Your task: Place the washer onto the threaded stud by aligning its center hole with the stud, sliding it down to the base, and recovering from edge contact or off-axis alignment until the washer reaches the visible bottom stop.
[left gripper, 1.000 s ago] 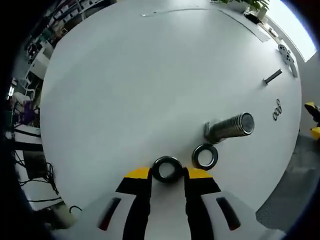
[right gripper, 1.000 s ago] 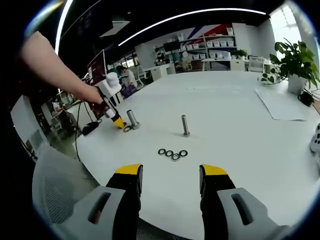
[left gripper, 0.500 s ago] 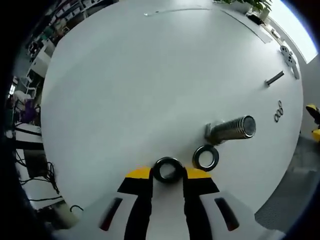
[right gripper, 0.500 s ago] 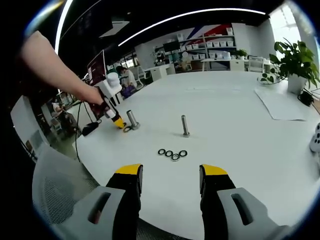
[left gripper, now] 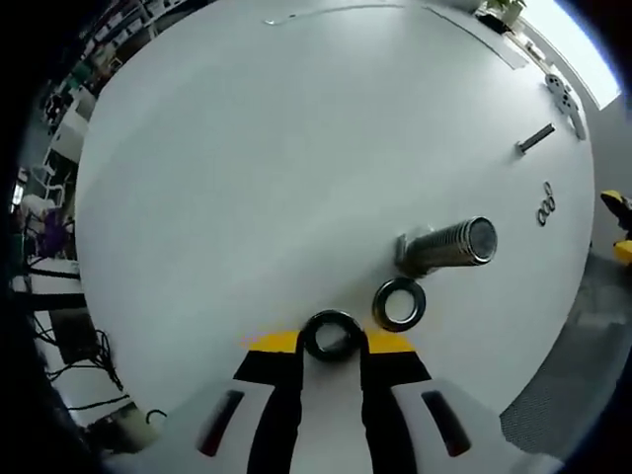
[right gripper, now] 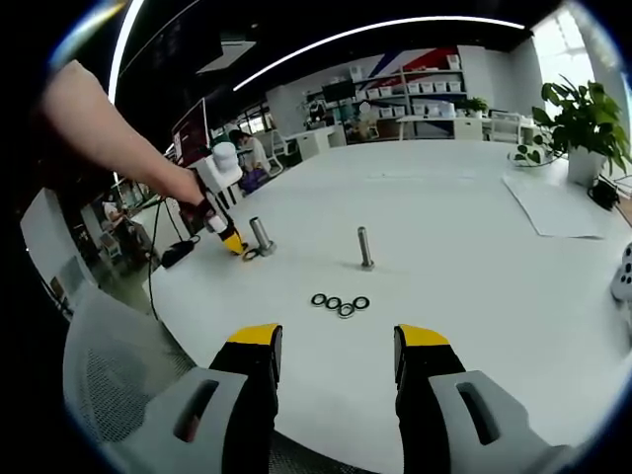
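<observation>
A dark ring washer (left gripper: pixel 331 336) sits between the yellow tips of my left gripper (left gripper: pixel 331 343), whose jaws press on it from both sides, low over the white table (left gripper: pixel 247 178). A second washer (left gripper: pixel 400 303) lies flat just beyond, to the right. Past it rises the wide threaded stud (left gripper: pixel 444 247) on its base. In the right gripper view a hand holds the left gripper (right gripper: pixel 229 240) beside that stud (right gripper: pixel 262 235). My right gripper (right gripper: pixel 336 348) hangs open with nothing in it near the table's front edge.
A thinner stud (right gripper: pixel 365 247) stands mid-table with several loose washers (right gripper: pixel 341 303) in a row before it. A potted plant (right gripper: pixel 583 118) and a paper sheet (right gripper: pixel 558 212) are at the far right. A mesh chair (right gripper: pixel 109 395) stands at the table's left edge.
The left gripper view has shifted slightly, so the stud and the second washer sit a little closer in. The washer stays between the left jaws. The right gripper view is unchanged.
</observation>
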### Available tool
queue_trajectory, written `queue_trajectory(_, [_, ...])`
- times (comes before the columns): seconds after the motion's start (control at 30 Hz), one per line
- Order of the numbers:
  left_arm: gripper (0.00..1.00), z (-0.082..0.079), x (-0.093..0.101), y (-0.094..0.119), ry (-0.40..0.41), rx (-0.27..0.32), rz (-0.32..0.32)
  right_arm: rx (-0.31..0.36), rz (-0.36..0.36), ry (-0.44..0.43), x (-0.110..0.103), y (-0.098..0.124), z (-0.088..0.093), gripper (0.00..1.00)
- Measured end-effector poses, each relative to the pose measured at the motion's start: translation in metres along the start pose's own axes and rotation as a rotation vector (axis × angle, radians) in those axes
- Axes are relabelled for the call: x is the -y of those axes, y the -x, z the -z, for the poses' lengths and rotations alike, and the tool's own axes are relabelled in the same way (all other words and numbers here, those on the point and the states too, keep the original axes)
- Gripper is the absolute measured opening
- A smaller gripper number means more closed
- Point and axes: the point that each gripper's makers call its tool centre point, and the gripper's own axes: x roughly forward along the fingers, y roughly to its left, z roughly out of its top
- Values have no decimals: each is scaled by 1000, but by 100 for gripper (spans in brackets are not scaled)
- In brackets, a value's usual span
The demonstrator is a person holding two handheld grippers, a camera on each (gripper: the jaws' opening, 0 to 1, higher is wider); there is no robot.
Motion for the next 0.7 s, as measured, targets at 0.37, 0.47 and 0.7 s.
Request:
queue_trajectory(0.37, [19,1,3,0,-49,22,5,4,3,-5,1,0,0,48])
queue_trajectory(0.47, [19,2,6,0,-77,14,3,1,0,-4,1,0,0,48])
queue_trajectory(0.7, [19,4,12,1,-121,12,5,1,-1,-5,1,0,0,48])
